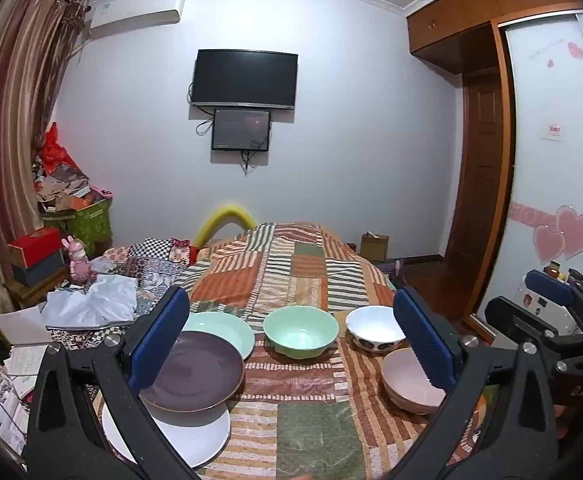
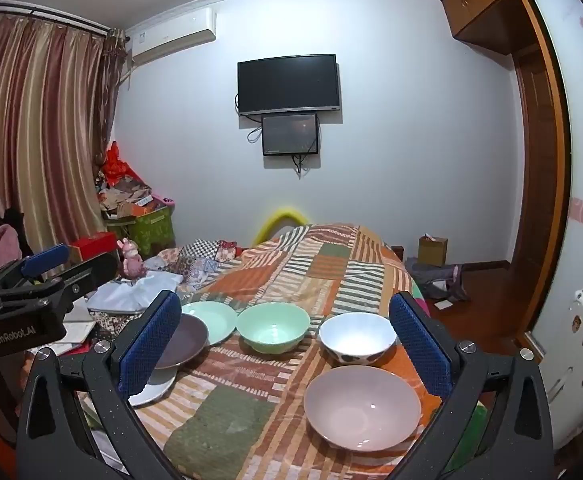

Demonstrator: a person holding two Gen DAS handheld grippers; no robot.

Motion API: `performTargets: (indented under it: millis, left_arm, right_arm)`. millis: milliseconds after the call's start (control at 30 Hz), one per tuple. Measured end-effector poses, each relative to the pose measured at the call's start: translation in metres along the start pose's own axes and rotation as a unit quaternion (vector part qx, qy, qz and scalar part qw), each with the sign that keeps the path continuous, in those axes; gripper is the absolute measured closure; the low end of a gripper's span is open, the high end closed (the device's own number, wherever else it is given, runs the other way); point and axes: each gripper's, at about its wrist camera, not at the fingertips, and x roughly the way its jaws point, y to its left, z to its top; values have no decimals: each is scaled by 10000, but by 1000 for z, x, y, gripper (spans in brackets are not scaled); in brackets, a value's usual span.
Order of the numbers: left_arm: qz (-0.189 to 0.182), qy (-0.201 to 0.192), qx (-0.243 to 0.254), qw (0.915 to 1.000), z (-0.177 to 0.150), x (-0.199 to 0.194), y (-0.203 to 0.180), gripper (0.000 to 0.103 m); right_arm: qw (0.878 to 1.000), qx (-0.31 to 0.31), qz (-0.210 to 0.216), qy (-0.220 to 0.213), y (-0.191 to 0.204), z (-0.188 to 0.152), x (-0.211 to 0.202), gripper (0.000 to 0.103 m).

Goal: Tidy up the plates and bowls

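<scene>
On the patchwork bedspread [image 1: 291, 272] lie a purple plate [image 1: 195, 372], a white plate [image 1: 187, 436] under its near edge, and a pale green plate [image 1: 223, 330] behind it. To the right stand a green bowl [image 1: 300, 332], a white spotted bowl [image 1: 373, 330] and a pink bowl [image 1: 409, 384]. My left gripper [image 1: 291, 340] is open above the near bedspread, holding nothing. My right gripper [image 2: 285, 342] is open too, with the pink bowl [image 2: 362, 406], white spotted bowl [image 2: 357, 338] and green bowl [image 2: 272, 326] ahead of it; the purple plate [image 2: 185, 340] sits by its left finger.
A heap of cloth [image 1: 91, 300] and papers [image 1: 19, 356] lies left of the plates. Boxes and a pink toy [image 1: 77, 260] crowd the left corner by the curtain [image 1: 7, 120]. A wardrobe [image 1: 551, 160] and wooden floor are on the right. A TV [image 1: 245, 78] hangs on the far wall.
</scene>
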Motion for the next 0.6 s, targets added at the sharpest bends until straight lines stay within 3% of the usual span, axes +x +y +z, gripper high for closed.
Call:
performTargets:
  millis: [600]
  left_arm:
    - [-51,-144,55,9999,-3,-6,-6,0]
  right_arm:
    - [10000,20,18,-4,1,3,-1,0]
